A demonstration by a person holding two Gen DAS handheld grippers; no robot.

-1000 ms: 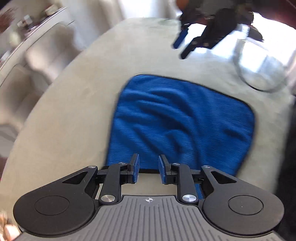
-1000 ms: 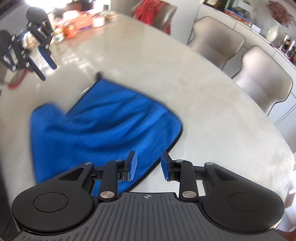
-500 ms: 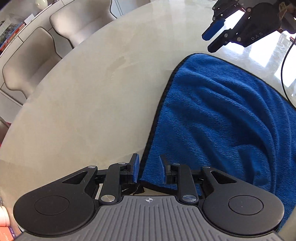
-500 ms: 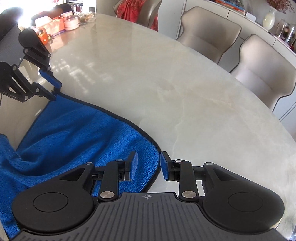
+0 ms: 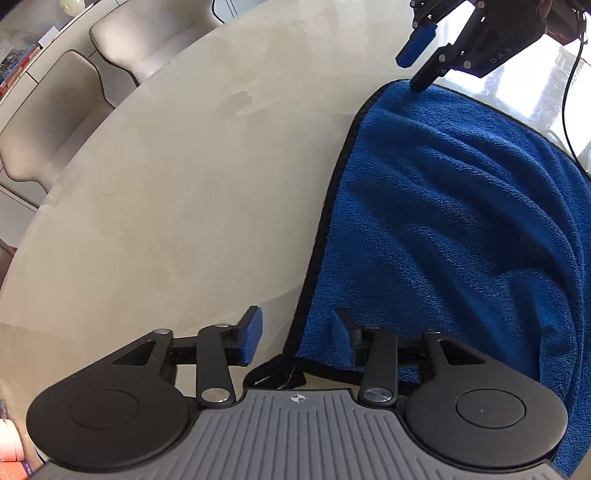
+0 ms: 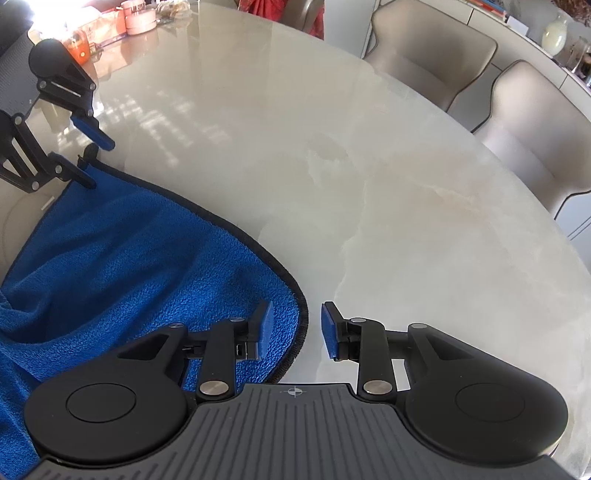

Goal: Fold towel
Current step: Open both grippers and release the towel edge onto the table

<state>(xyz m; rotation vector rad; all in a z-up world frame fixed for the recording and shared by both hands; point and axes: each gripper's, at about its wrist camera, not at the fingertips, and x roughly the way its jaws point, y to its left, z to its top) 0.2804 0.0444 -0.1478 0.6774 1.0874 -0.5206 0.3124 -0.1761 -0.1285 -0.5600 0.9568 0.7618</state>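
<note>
A blue towel (image 5: 450, 229) with a black hem lies spread on the pale marble table (image 5: 184, 192), partly hanging over the table's edge. My left gripper (image 5: 297, 338) is open, straddling the towel's near corner and its black loop (image 5: 275, 371). My right gripper (image 6: 297, 326) is open, straddling another corner of the towel (image 6: 147, 273). Each gripper shows in the other's view at the far corner: the right one (image 5: 421, 61) and the left one (image 6: 90, 155), both open.
Beige chairs (image 6: 436, 55) stand around the table's far side, also in the left wrist view (image 5: 51, 107). Boxes and containers (image 6: 110, 26) sit at the table's far end. A black cable (image 5: 570, 85) runs near the towel.
Both grippers opened wider and settled over the towel's corners along the same edge. The views steadied from earlier motion blur.
</note>
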